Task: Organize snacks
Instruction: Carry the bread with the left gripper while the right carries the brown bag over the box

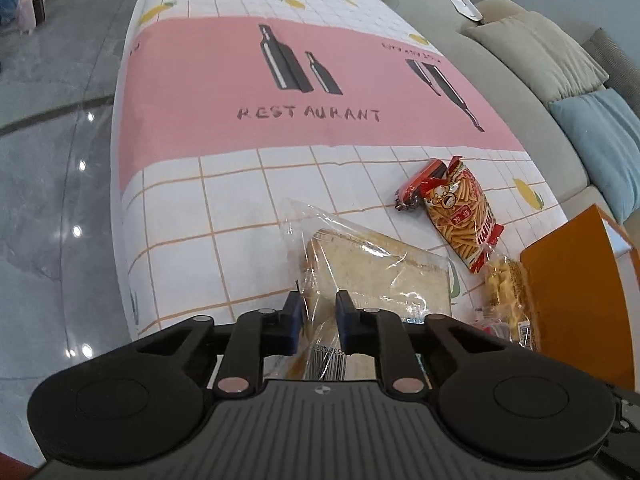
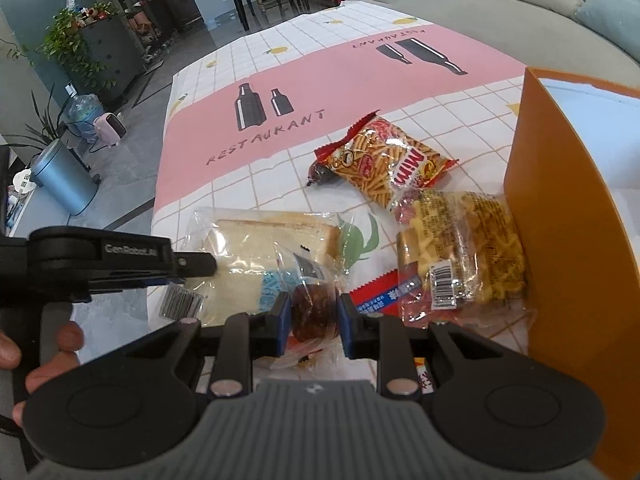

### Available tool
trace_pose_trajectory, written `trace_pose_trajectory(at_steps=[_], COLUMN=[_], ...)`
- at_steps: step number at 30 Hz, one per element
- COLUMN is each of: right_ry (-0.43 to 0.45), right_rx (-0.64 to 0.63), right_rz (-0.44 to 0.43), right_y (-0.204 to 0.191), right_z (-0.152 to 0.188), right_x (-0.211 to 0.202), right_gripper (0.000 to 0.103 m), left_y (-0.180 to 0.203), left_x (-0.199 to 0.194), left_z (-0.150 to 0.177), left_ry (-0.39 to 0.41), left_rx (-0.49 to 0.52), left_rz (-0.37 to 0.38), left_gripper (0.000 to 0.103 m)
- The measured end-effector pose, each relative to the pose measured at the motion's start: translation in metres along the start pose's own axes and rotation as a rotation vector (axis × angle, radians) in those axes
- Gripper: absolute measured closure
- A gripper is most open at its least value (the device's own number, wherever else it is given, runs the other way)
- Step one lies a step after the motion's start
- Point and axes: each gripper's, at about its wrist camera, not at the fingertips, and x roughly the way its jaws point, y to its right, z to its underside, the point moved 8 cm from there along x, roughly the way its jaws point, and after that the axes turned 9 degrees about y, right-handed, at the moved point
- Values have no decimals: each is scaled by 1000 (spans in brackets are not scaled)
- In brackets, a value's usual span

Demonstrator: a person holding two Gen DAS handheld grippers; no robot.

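A clear bag of sliced bread (image 1: 376, 268) lies near the table's front edge. My left gripper (image 1: 320, 312) is shut on its near end, the plastic pinched between the blue pads. From the right wrist view, the left gripper (image 2: 196, 268) reaches in from the left over the bread bag (image 2: 272, 248). My right gripper (image 2: 314, 320) is shut on a small dark round pastry (image 2: 312, 312) in a clear wrapper, just above the table. A red bag of snack sticks (image 2: 384, 164), a yellow snack pack (image 2: 468, 248) and a blue and red wrapper (image 2: 376, 294) lie beside an orange box (image 2: 560, 200).
The table wears a pink and white checked cloth (image 1: 280, 80). A grey sofa (image 1: 520, 80) with cushions runs along its right side. A small dark red packet (image 1: 416, 192) lies by the snack sticks (image 1: 464, 208). A person's hand (image 2: 40, 360) holds the left gripper. Tiled floor lies to the left.
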Motion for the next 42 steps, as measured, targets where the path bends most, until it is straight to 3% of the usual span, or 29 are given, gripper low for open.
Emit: trace_pose_trajectory(at_steps=[12, 23, 42], right_ry=[-1, 79, 234], right_rx=[-31, -56, -47], right_rz=[42, 64, 106], right_y=[2, 6, 40], right_z=[-1, -12, -33], right_x=[-14, -74, -179], right_gripper=[81, 81, 81], left_y=[60, 110, 208], left_x=[-52, -94, -178], left_z=[-8, 1, -11], left_ry=[168, 262, 395], left_rx=[267, 482, 622], left_rz=[-48, -69, 100], left_gripper=[94, 96, 97])
